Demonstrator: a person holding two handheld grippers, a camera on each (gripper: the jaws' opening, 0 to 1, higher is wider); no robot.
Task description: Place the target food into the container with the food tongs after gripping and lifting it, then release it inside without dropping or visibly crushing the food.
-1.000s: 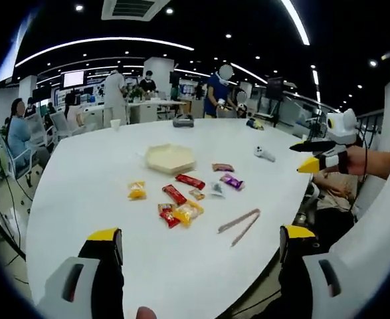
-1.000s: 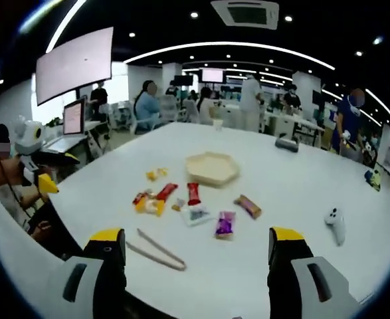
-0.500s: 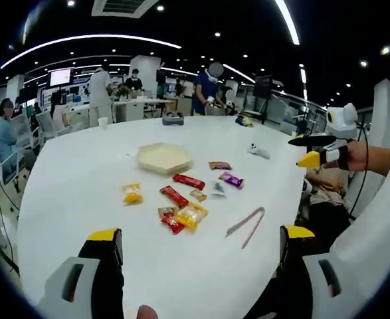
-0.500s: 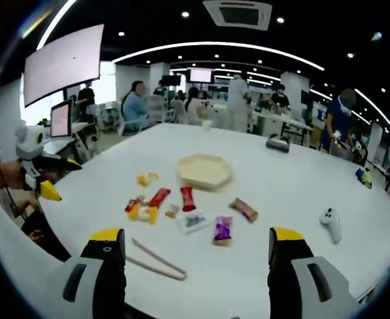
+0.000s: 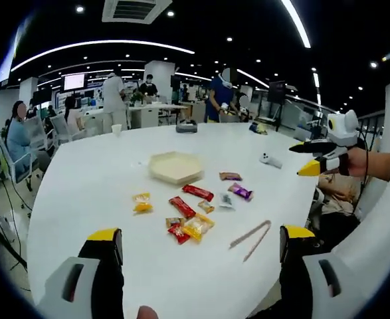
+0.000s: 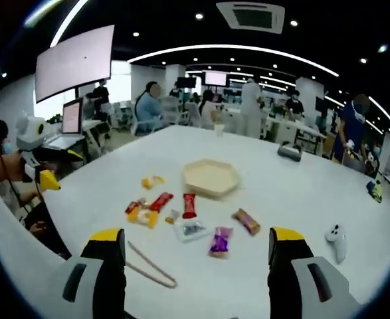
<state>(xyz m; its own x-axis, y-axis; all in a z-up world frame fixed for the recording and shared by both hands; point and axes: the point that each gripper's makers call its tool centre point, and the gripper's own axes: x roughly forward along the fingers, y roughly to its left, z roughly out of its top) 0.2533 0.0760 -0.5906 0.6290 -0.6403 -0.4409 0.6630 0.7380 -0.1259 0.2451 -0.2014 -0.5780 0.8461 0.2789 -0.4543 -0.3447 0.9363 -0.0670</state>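
Both of my tools stand released above the large white round table point(image 5: 82, 193): the left gripper point(image 5: 198, 249) and the right gripper point(image 6: 198, 249) each show yellow-tipped jaws spread wide with nothing between them. The thin pinkish-tan food tongs point(image 6: 149, 267) lie flat near the table's near edge, untouched, just beside my right gripper's left jaw. The task names no particular food; the candidates are small wrapped snacks scattered mid-table, among them a red wrapped bar point(image 6: 189, 205), a purple foil packet point(image 6: 219, 240) and a yellow crinkled packet point(image 5: 141, 203). I judge these light, slick and easily crushed, best pinched across the middle of the wrapper with gentle pressure. The shallow cream hexagonal tray point(image 6: 211, 178) sits just beyond the snacks, and I see nothing inside it
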